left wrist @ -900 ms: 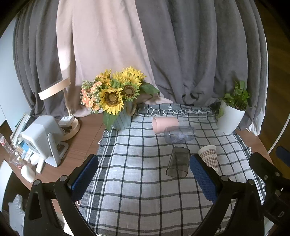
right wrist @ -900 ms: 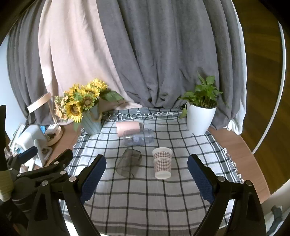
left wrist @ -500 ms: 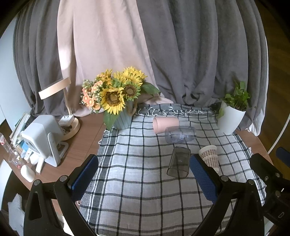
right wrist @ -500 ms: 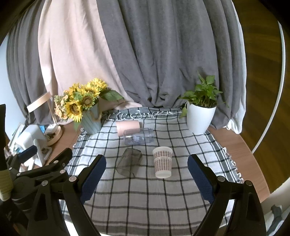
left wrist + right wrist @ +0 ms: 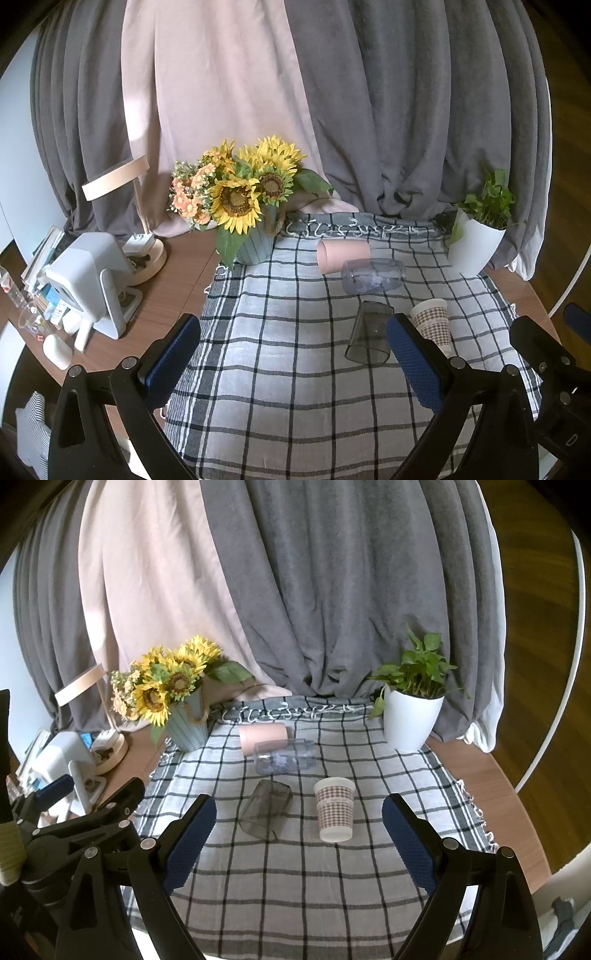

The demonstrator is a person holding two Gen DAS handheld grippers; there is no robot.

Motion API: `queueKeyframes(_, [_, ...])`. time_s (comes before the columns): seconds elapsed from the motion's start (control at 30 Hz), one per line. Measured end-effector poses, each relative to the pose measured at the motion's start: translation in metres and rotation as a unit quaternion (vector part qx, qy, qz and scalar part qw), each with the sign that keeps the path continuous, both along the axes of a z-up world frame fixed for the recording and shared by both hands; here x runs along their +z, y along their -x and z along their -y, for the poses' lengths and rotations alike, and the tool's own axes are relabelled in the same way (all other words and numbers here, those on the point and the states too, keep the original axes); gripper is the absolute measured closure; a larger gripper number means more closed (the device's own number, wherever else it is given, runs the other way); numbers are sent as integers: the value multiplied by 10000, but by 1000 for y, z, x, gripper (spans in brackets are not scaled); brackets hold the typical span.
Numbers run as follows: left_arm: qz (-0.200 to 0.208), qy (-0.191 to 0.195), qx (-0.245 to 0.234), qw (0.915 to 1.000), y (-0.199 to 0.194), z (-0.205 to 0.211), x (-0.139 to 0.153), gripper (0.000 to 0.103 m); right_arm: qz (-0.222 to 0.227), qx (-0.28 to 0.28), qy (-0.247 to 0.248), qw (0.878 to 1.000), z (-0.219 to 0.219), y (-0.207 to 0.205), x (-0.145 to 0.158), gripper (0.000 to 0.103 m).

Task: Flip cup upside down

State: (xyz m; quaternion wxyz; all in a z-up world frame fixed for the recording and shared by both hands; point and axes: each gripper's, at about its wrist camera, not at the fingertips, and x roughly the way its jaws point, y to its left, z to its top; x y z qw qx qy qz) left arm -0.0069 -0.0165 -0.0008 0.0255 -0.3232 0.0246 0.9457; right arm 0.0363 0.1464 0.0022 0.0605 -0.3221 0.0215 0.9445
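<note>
A patterned paper cup (image 5: 334, 809) stands upright, mouth up, on the checked cloth (image 5: 314, 886); in the left wrist view the paper cup (image 5: 432, 325) is partly behind a finger. A dark clear cup (image 5: 264, 809) lies on its side to its left, also in the left wrist view (image 5: 369, 333). A pink cup (image 5: 263, 735) and a clear bluish cup (image 5: 285, 756) lie on their sides behind. My right gripper (image 5: 299, 834) is open and empty, short of the cups. My left gripper (image 5: 293, 352) is open and empty, left of them.
A vase of sunflowers (image 5: 173, 698) stands at the cloth's back left and a white potted plant (image 5: 412, 709) at the back right. A lamp (image 5: 142, 236), a white device (image 5: 92, 277) and small items sit on the wooden table at left. Curtains hang behind.
Both grippers stay open. The views have shifted only slightly; the cups have not moved.
</note>
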Motion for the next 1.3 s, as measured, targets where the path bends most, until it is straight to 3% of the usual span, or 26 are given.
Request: queueKeyframes(1.3, [338,79,-278,9990,33,-12,-17,0,199,-210,68,9996,-10,23,-15,12])
